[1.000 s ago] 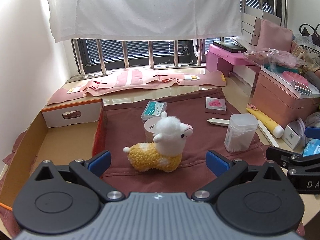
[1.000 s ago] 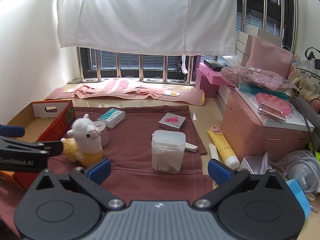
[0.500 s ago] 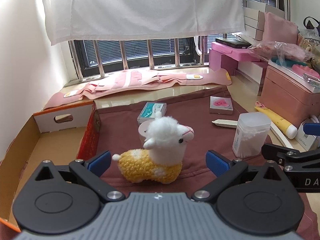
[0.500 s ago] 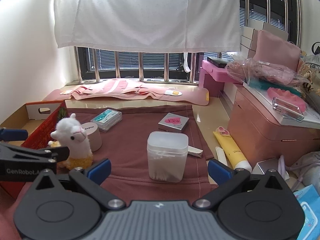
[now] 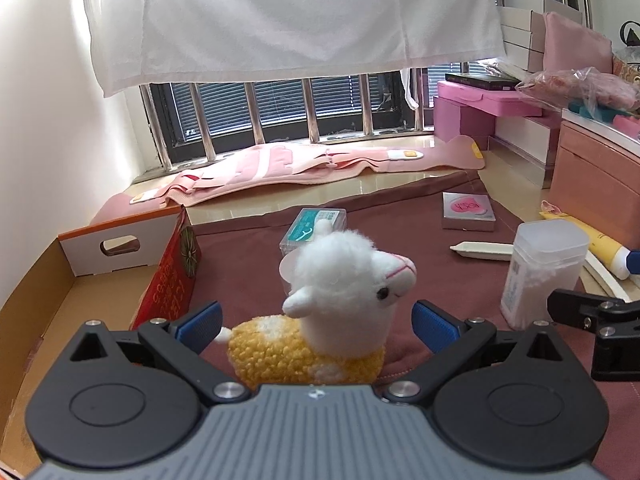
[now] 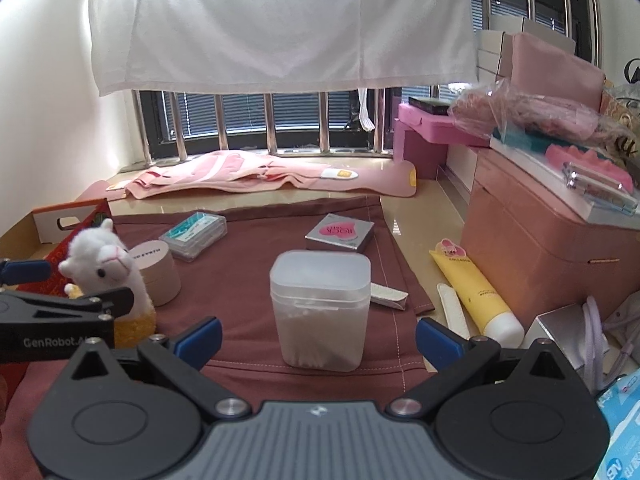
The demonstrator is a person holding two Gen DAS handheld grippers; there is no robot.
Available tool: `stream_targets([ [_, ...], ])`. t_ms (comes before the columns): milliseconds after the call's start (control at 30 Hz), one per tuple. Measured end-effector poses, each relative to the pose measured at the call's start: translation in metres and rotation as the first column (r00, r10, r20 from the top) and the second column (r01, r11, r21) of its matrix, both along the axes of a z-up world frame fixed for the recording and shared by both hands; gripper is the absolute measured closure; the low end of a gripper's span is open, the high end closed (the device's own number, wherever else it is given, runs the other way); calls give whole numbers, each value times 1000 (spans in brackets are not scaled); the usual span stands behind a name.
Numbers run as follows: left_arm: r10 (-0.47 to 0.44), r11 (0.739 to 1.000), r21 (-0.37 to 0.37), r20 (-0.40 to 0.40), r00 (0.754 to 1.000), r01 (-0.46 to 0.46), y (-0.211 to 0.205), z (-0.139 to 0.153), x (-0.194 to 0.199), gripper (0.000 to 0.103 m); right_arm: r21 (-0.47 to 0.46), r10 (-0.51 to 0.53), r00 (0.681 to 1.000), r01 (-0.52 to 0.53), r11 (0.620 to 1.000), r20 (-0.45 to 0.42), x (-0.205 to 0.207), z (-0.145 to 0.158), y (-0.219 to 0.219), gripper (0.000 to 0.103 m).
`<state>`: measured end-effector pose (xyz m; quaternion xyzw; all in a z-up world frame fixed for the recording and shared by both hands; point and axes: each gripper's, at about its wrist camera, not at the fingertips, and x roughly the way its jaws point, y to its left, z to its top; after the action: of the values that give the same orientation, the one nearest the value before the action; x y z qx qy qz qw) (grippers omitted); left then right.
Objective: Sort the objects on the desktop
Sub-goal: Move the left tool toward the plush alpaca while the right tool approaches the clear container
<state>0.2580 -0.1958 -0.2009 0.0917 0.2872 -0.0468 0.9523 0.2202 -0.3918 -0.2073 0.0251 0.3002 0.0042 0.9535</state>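
The left gripper [image 5: 316, 324] is spread wide, its blue fingertips [image 5: 199, 322] on either side of the plush alpaca [image 5: 328, 312] without touching it. The alpaca stands upright on the maroon cloth [image 5: 248, 256], just beside the cardboard box [image 5: 80, 304] at its left. Behind it sit a round pink jar [image 6: 156, 266] and a clear case [image 5: 314, 226]. The right gripper [image 6: 318, 336] is also wide apart, with the cotton-swab tub [image 6: 320, 308] between its fingers, untouched. Farther off lie a grey heart box [image 6: 340, 234] and, off the cloth, a yellow tube [image 6: 476, 292].
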Motion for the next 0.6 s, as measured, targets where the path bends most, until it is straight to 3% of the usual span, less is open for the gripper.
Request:
stream_targets([
  [600, 10, 999, -42, 24, 1000, -9, -5, -20, 15, 0, 29, 2, 1000, -2, 1000, 12, 28, -25, -9, 0],
])
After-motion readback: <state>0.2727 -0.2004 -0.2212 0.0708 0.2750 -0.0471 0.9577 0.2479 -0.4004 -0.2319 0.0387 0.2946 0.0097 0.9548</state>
